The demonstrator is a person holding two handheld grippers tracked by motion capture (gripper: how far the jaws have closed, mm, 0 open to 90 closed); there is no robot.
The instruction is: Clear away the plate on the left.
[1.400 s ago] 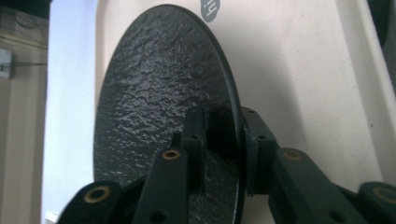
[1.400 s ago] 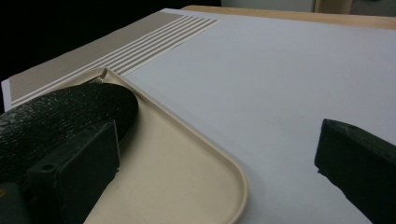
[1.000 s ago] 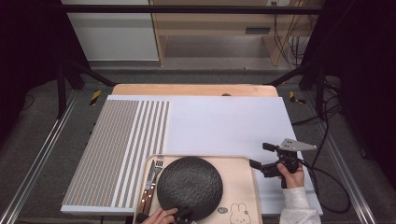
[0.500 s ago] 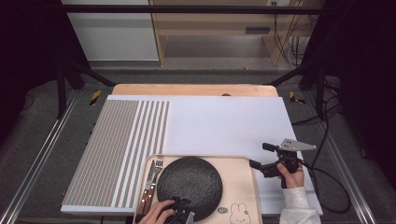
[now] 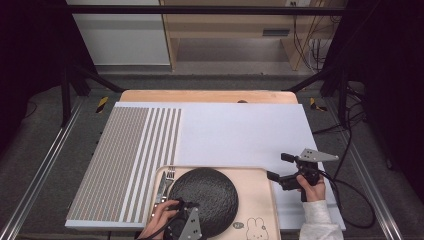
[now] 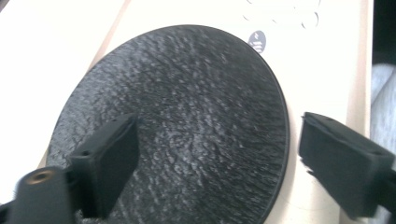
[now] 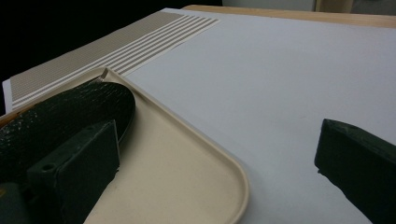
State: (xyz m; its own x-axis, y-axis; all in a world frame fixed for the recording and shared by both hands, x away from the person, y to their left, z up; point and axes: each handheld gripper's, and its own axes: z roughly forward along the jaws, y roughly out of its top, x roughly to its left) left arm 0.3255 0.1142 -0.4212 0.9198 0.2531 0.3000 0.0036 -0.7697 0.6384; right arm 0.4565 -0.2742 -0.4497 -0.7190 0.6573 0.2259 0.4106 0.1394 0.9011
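Here, round black textured plate [image 5: 209, 199] sits on the beige plastic tray [image 5: 260, 197] at the near edge of the counter [image 5: 240, 132], left-of-centre in the tray. Left hand-held gripper [image 5: 181, 226] hovers over the plate's near rim, jaws spread wide, one above the plate surface, the other past its edge over the tray; nothing gripped. Metal fork and knife [image 5: 164, 184] lie in the tray just left of the plate. Right hand-held gripper [image 5: 279, 167] is at the tray's right side above the white mat [image 5: 235, 130], jaws wide apart, empty. Striped beige section [image 5: 125, 160] covers the mat's left.
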